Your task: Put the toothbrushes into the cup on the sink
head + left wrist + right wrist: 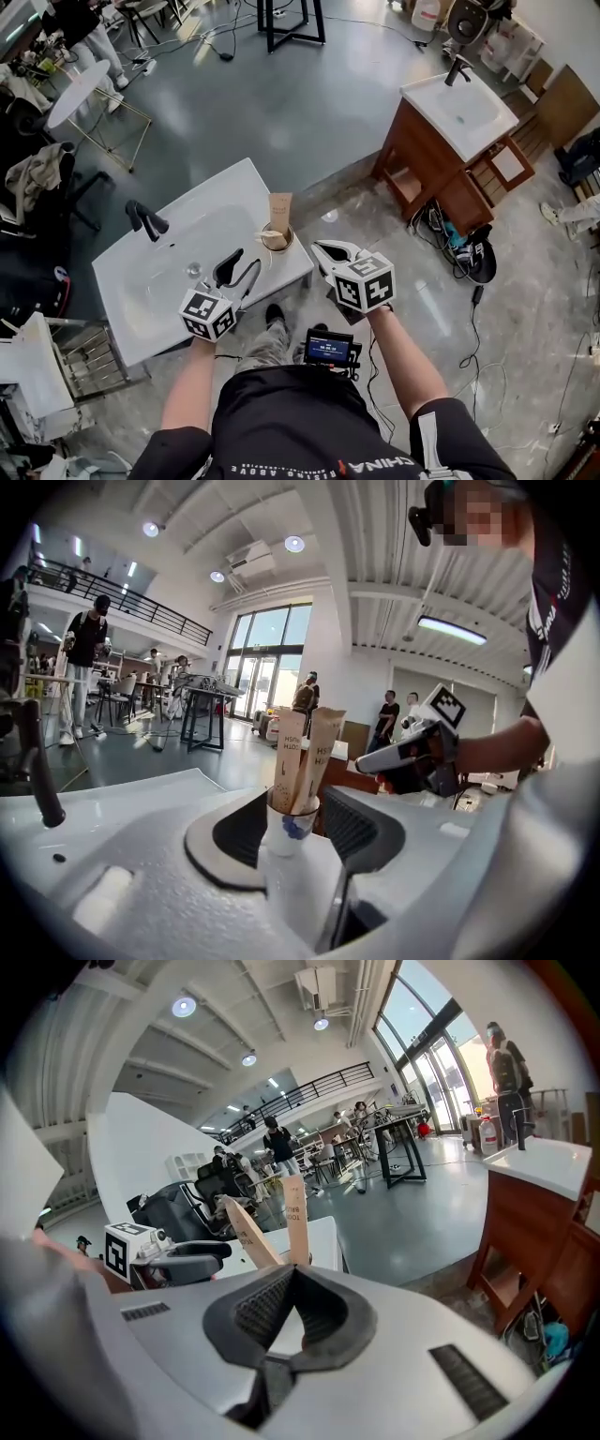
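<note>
— How is the room laid out, and what is nearest?

— A wide hall with a grey floor (309,103) is shown, and a white sink (169,291) is set on a frame just in front of the person. Nearest, the left gripper (239,270) is held over the sink's front edge with its jaws spread wide, and nothing is pressed by the pads. The right gripper (330,251) is held just off the sink's right corner, its jaw tips brought together on nothing.

— And the task's things?

— Just beyond both grippers, the cup (275,241) is stood at the sink's right corner, close to the edge. Two boxed toothbrushes (279,208) are stood in it, leaning apart, their tops well above the rim. Neither is touched by a gripper. No other toothbrush is made out on the sink. Farther back the black faucet (142,218) is seen, and far off across the floor a wooden vanity (441,159) with its own basin.

— Which step is in hand?

— The placing is judged to be finished, since the boxes are borne by the cup alone.

— What is called for next?

— A clean withdrawal of the left gripper is called for, straight back from the cup. That way the tall boxes are not brushed, and the cup, judged light and top-heavy, is not tipped off the corner.
</note>
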Available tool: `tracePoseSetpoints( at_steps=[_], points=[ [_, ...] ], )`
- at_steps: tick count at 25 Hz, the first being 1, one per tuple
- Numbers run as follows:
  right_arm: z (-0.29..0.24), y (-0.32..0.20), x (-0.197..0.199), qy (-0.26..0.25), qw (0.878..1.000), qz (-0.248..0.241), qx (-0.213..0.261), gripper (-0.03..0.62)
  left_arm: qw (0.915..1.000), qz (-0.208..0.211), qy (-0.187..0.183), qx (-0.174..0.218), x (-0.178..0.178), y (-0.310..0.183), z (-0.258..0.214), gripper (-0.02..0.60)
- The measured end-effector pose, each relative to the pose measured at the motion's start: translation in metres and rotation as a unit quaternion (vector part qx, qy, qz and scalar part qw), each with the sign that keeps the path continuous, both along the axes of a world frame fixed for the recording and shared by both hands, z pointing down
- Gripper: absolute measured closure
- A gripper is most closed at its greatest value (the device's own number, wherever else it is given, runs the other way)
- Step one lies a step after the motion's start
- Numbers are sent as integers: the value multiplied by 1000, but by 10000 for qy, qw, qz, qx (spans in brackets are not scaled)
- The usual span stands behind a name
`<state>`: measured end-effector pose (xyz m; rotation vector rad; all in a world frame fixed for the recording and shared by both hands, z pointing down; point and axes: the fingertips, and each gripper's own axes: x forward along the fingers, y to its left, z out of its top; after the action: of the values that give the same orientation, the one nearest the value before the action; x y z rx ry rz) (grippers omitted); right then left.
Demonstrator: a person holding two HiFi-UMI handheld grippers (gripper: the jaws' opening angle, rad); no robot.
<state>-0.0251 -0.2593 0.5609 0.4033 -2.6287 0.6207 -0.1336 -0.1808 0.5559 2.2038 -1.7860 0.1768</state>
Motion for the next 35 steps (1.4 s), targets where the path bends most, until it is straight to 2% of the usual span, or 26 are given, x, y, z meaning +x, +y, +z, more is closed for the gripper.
tracePoseSetpoints(
  at_steps=[1, 2, 3, 5, 12, 18, 26, 35],
  points=[
    [1, 1, 0, 36, 10000, -5, 47, 585, 10000, -44, 19, 9, -2, 4, 0, 425],
    [3, 2, 1, 66, 9999, -5, 92, 585, 9999, -86, 66, 8, -4, 7, 1, 510],
    [3, 4, 3, 90, 9999, 3, 131, 585, 9998, -109, 137, -16, -4, 10, 3, 551],
    [5, 9, 8, 135, 9997, 32, 179, 585, 9995, -32, 292, -132, 1, 16, 9, 571],
    [10, 34, 22, 348, 9983, 353, 300, 585, 9966, 528, 491, -395, 23, 38, 25, 571],
    [7, 74, 17, 521, 9957, 533, 550, 585, 9930, 1055, 196, -496, 32, 82, 29, 571],
    [6, 138, 2, 647, 9931, 748, 628, 585, 9923, 1107, 197, -527, 8, 149, 38, 571],
    [7, 181, 0, 668, 9905, 1007, 652, 585, 9922, 1119, 241, -494, -3, 187, 45, 571]
  ],
)
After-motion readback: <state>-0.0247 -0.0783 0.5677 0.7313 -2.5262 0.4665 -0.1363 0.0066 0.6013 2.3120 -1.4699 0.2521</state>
